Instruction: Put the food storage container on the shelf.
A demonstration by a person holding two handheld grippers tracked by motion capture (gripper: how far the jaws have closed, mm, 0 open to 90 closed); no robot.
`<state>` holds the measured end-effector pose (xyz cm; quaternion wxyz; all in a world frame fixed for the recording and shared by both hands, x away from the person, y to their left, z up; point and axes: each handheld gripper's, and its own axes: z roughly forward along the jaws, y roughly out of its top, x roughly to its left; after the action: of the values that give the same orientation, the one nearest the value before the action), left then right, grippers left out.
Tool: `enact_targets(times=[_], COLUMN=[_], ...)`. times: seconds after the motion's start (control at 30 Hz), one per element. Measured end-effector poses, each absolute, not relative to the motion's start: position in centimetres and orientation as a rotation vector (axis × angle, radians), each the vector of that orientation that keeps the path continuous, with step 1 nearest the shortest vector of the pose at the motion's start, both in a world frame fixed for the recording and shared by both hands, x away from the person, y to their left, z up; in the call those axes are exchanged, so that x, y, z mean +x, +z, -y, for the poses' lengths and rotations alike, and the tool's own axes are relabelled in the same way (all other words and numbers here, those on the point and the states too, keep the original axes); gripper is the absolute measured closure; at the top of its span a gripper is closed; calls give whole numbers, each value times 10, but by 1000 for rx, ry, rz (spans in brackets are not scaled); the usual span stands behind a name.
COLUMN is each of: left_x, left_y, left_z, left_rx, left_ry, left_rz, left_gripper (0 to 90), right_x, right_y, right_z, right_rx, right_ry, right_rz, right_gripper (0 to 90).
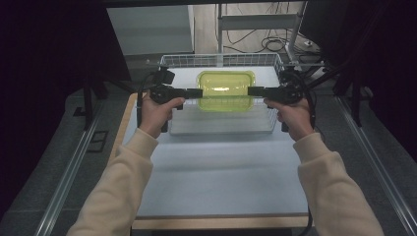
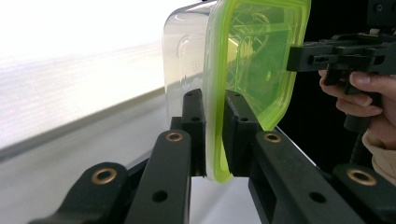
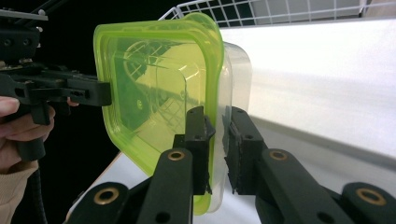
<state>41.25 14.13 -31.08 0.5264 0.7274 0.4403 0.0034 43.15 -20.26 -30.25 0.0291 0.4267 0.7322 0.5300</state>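
the person holds a clear food container with a yellow-green lid (image 1: pixel 225 89) level above the wire basket (image 1: pixel 222 124) at the far end of the white table (image 1: pixel 221 177). the left gripper (image 1: pixel 195 93) is pinched tight on the lid's left rim, the right gripper (image 1: pixel 254 91) clamped the same way on the right rim. both jaw pairs nearly meet around the edge.

Both forearms reach forward, each hand gripping a handle. The left hand-held gripper (image 1: pixel 195 93) and right hand-held gripper (image 1: pixel 252 91) point inward, jaws clamped.
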Motion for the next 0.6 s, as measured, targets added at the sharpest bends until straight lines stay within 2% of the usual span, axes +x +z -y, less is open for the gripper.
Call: enact_targets(times=[0.6], left_x=[455], left_y=[-308], left_z=[-147], left_rx=[1719], left_ry=[4], left_rz=[-1081], left_gripper=[811], right_x=[476], right_y=[-289], right_z=[192], right_rx=[1349], right_ry=[1583], right_rz=[-2246], right_gripper=[800])
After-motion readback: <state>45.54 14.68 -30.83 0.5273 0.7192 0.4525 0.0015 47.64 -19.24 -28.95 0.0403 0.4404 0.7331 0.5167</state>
